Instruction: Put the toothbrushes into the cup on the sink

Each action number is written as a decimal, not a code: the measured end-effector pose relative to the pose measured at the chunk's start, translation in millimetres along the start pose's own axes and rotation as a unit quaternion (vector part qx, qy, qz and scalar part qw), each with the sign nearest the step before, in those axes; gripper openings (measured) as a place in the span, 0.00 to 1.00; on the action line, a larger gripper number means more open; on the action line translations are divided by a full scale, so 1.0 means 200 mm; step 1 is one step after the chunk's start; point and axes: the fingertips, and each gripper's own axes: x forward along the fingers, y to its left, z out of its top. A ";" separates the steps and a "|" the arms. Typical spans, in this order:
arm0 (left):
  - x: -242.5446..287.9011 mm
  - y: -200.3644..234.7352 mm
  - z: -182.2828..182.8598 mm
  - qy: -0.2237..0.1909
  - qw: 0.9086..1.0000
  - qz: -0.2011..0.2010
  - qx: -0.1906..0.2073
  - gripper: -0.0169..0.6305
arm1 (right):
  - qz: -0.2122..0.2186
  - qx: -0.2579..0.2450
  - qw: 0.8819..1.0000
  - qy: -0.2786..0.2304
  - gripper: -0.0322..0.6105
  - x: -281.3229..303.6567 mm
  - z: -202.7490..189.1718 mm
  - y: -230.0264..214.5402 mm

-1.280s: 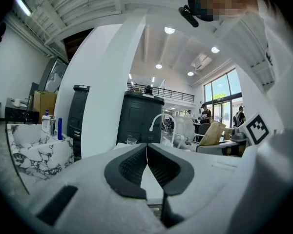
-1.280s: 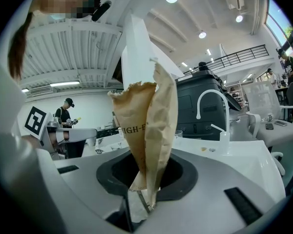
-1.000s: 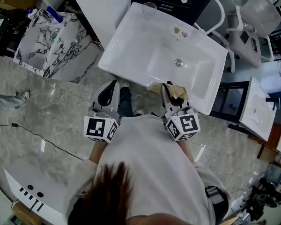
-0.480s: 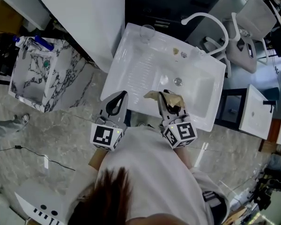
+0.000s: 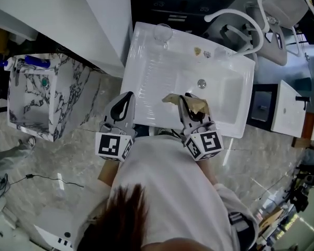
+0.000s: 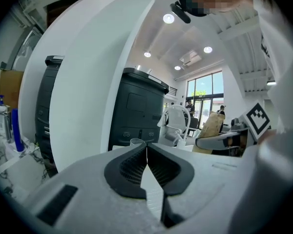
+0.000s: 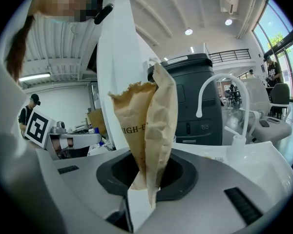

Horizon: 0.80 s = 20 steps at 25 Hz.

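A clear glass cup [image 5: 163, 33] stands at the back left corner of the white sink [image 5: 146, 82]; in the left gripper view the cup [image 6: 136, 142] shows just past the jaws. My right gripper [image 5: 186, 97] is shut on a crumpled brown paper packet [image 5: 197, 105] above the sink's front rim. In the right gripper view the packet [image 7: 149, 126] stands up out of the right gripper [image 7: 146, 177], printed letters on it; no toothbrush shows. My left gripper [image 5: 126, 95] hovers over the sink's front left edge, and the left gripper [image 6: 146, 152] is shut with nothing in it.
A curved white faucet [image 5: 235, 17] rises at the sink's back right, with the drain [image 5: 201, 83] in the basin. A tall white panel [image 5: 94, 20] stands to the left, with a marbled vanity [image 5: 36, 98] beyond it. Another white basin [image 5: 285, 114] sits at the right.
Both grippers have moved forward from in front of the sink to over its front edge. The right one still holds the paper packet.
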 end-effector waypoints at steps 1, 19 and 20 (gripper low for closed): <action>0.01 0.02 0.00 -0.001 1.000 0.000 -0.002 0.05 | -0.004 0.001 1.000 0.000 0.17 0.01 0.00 0.00; 0.06 0.13 -0.02 0.003 1.000 -0.018 -0.005 0.05 | -0.022 -0.004 1.000 -0.004 0.17 0.10 0.00 0.02; 0.06 0.12 -0.02 0.002 1.000 -0.018 -0.004 0.05 | -0.021 -0.003 1.000 -0.006 0.17 0.10 0.00 0.02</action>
